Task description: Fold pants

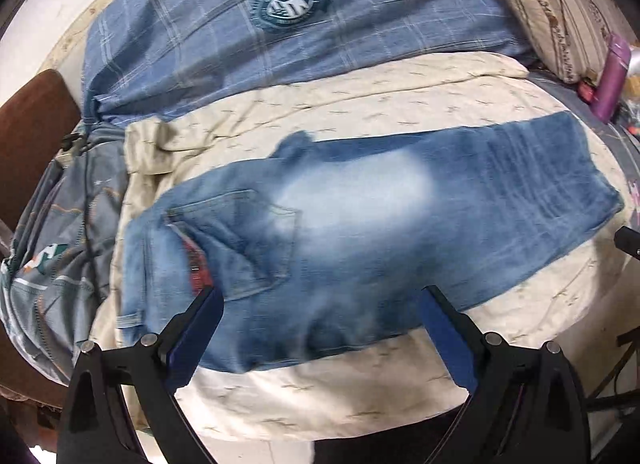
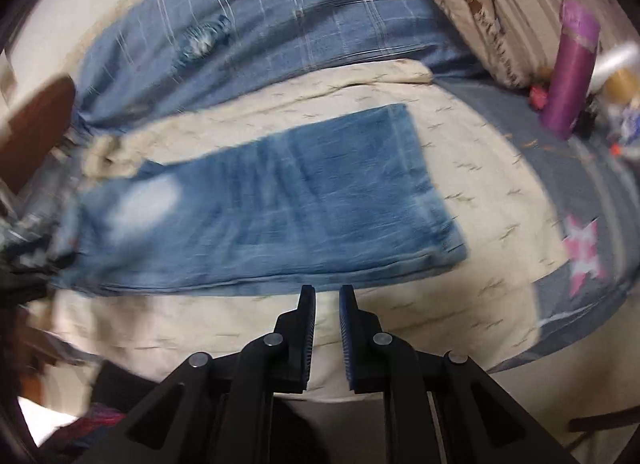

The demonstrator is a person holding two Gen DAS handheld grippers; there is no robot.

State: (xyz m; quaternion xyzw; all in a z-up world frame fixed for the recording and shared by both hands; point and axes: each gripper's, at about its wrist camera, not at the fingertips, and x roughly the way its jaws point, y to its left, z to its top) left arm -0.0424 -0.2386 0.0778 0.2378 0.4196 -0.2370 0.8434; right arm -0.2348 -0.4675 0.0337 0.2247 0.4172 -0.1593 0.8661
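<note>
Faded blue jeans (image 1: 360,215) lie flat on a cream sheet (image 1: 320,404), folded lengthwise, waist at the left and leg ends at the right. My left gripper (image 1: 320,296) is wide open and empty, hovering over the near edge of the seat part by the back pocket (image 1: 248,240). In the right wrist view the leg part of the jeans (image 2: 280,215) lies ahead. My right gripper (image 2: 326,292) is nearly shut with a narrow gap, holding nothing, just short of the near edge of the leg.
A blue plaid blanket (image 1: 280,31) lies behind the jeans. A striped pillow (image 2: 500,3) and a purple bottle (image 2: 572,63) sit at the far right with small clutter. A grey patterned cloth (image 1: 52,244) hangs at the left by a brown chair (image 1: 32,135).
</note>
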